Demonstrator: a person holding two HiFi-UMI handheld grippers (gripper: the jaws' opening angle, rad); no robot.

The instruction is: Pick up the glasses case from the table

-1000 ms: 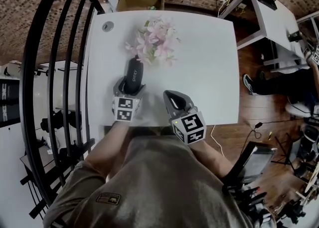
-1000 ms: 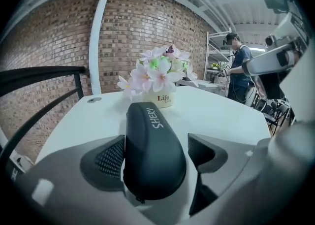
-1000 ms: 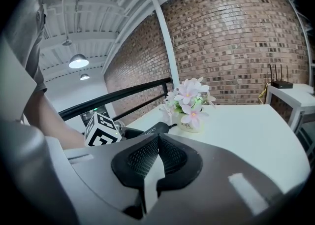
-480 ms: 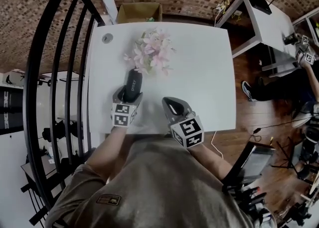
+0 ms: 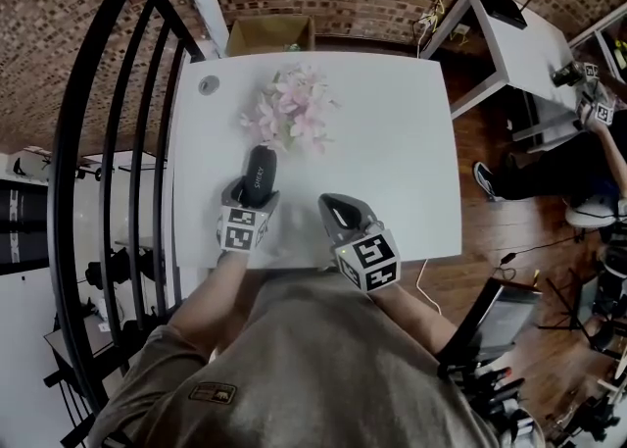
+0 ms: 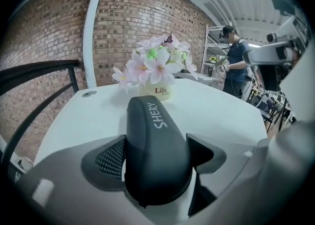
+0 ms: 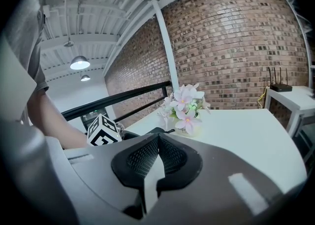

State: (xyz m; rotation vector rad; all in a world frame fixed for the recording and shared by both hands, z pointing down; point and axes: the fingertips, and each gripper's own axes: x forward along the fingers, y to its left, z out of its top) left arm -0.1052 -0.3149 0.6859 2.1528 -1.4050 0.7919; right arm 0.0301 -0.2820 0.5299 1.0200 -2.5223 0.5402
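On table (image 5: 392, 152) | left tool (image 5: 251, 197) clamps glasses case (image 5: 260, 168) | right tool (image 5: 338, 211) closed | flowers (image 5: 290, 113) ahead

- Clothing: olive-brown T-shirt (image 5: 323, 358) with short sleeves; the sleeve edge (image 7: 30, 42) reads grey in the right gripper view.
- Shirt marking: small dark rectangular patch (image 5: 213, 391) with a yellow emblem, on the left side; print illegible.
- Left tongs (image 5: 253, 195) (image 6: 156, 155): smooth grey moulded shell, two wedge-shaped jaws, black pads (image 6: 110, 157) with fine dotted mesh.
- Left marker cube (image 5: 242, 232): white faces, black square-pattern markers.
- Right tongs (image 5: 335, 209) (image 7: 156, 157): same grey shell with black mesh pads (image 7: 142, 157); pale rectangular mark (image 7: 243, 185) on the shell's right side.
- Right marker cube (image 5: 368, 258): white, black square patterns on its top and side faces.
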